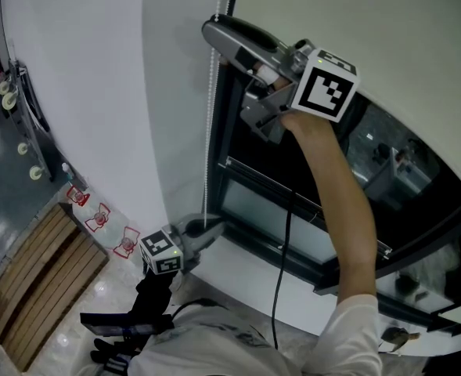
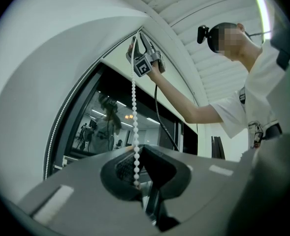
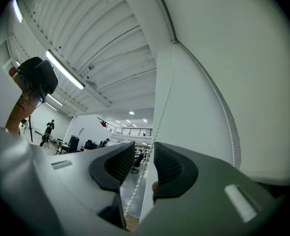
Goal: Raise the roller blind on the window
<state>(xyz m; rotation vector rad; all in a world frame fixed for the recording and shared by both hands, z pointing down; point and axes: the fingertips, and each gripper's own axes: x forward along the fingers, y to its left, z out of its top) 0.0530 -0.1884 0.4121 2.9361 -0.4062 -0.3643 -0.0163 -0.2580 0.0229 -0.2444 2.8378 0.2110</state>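
Observation:
The white roller blind (image 1: 387,37) covers the top of the dark window (image 1: 347,178). Its white bead chain (image 1: 209,131) hangs down the left side of the frame. Low by the sill, my left gripper (image 1: 209,227) is shut on the chain, whose beads (image 2: 134,107) run down into the closed pads (image 2: 125,168). High up, my right gripper (image 1: 212,31) reaches to the chain near the blind's top corner. In the right gripper view the chain (image 3: 160,112) passes through the gap between the ribbed pads (image 3: 167,167), which stand apart from it. The left gripper view shows the right gripper (image 2: 136,42) far above.
A second strand of the chain (image 3: 223,112) curves along the wall. A black cable (image 1: 281,265) hangs from the raised gripper past the white sill (image 1: 246,269). On the floor at left are a slatted wooden bench (image 1: 34,280) and small red-and-white things (image 1: 101,218).

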